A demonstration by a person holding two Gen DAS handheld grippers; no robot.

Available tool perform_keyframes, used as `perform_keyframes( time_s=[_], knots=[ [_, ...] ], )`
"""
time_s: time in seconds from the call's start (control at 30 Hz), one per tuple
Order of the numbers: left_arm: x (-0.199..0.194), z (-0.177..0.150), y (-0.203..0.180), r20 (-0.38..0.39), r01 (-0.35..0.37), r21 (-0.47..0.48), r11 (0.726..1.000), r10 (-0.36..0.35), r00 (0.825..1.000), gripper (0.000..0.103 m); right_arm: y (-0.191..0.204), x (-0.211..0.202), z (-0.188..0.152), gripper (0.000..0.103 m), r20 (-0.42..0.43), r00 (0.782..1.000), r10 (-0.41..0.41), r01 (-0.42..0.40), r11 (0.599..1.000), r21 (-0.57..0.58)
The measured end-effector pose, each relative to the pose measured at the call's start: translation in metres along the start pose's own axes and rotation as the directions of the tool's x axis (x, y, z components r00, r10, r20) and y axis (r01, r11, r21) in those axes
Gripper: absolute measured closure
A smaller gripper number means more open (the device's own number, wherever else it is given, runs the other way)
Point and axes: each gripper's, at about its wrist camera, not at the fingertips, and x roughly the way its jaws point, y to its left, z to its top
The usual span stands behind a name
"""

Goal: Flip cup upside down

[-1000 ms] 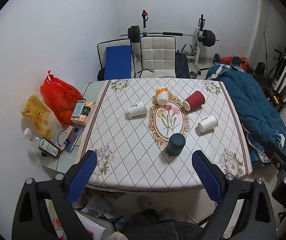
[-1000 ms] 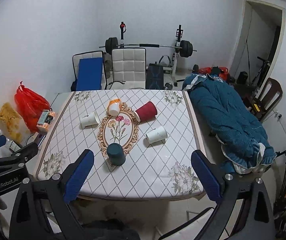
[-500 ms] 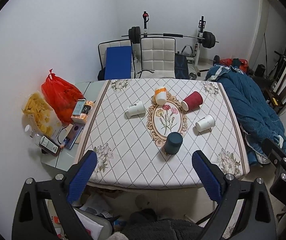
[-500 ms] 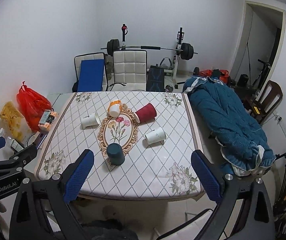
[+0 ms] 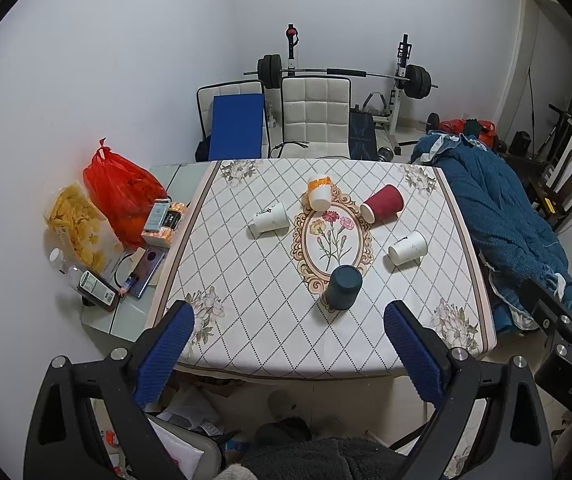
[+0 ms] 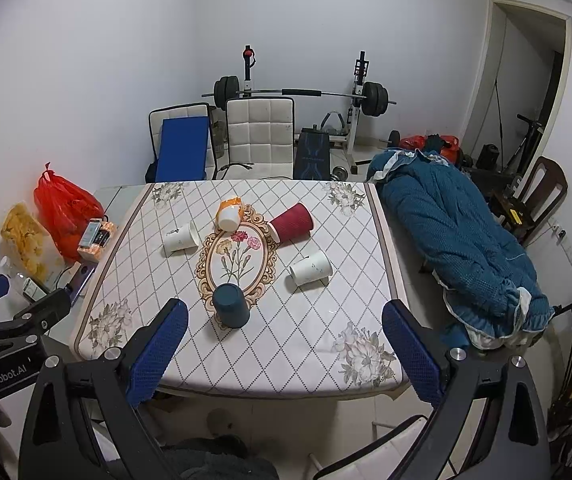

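Both my grippers hang short of the table (image 5: 245, 344), empty — left gripper (image 5: 288, 338) and right gripper (image 6: 283, 336) spread wide. Dark teal cup (image 5: 344, 286) nearest, already inverted. Beyond: four cups on their sides — two white, one red, one orange-trimmed. I'd pinch one mid-wall, rotate gently

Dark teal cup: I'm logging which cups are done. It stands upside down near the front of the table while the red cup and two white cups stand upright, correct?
Not quite. The dark teal cup does stand upside down, but the red cup and both white cups lie on their sides, as the right wrist view shows.
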Motion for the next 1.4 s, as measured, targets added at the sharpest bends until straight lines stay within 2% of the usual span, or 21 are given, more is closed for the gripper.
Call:
perform_keyframes(
  time_s=[1.4],
  knots=[
    [-0.006,0.004,0.003,0.007,-0.005,-0.010,1.000,0.005,1.000,0.006,0.009,0.001,-0.001,0.003,-0.006,1.000,0.026,-0.026,1.000,0.004]
  ],
)
